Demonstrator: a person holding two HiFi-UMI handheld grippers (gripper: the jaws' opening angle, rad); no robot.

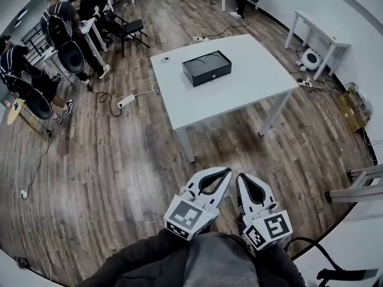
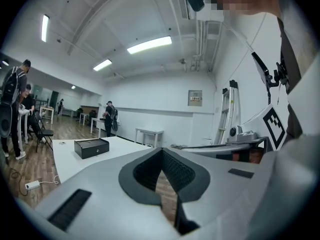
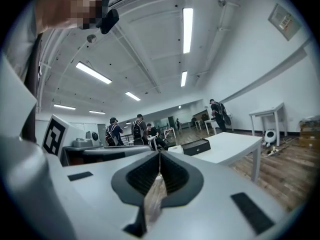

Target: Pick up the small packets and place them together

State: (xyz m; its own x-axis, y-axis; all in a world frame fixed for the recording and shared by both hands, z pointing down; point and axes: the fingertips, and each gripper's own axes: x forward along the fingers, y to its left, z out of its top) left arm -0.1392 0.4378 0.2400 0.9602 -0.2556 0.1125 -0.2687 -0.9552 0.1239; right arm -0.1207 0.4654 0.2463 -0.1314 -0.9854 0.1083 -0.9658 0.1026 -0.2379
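Observation:
No small packets show in any view. A black box (image 1: 206,67) stands on a white table (image 1: 251,70) ahead, with a small round thing (image 1: 164,59) near its far left corner. My left gripper (image 1: 228,171) and right gripper (image 1: 240,176) are held side by side low in the head view, over the wooden floor and short of the table. Both are shut with nothing between the jaws. In the left gripper view the left gripper (image 2: 161,150) points past the black box (image 2: 91,147). In the right gripper view the right gripper (image 3: 160,154) points toward the black box (image 3: 195,147).
Several people (image 1: 63,31) stand by desks and a black chair (image 1: 133,28) at far left. A power strip (image 1: 126,101) and cables lie on the floor left of the table. A white side desk (image 1: 317,34) and a cardboard box (image 1: 350,109) line the right wall.

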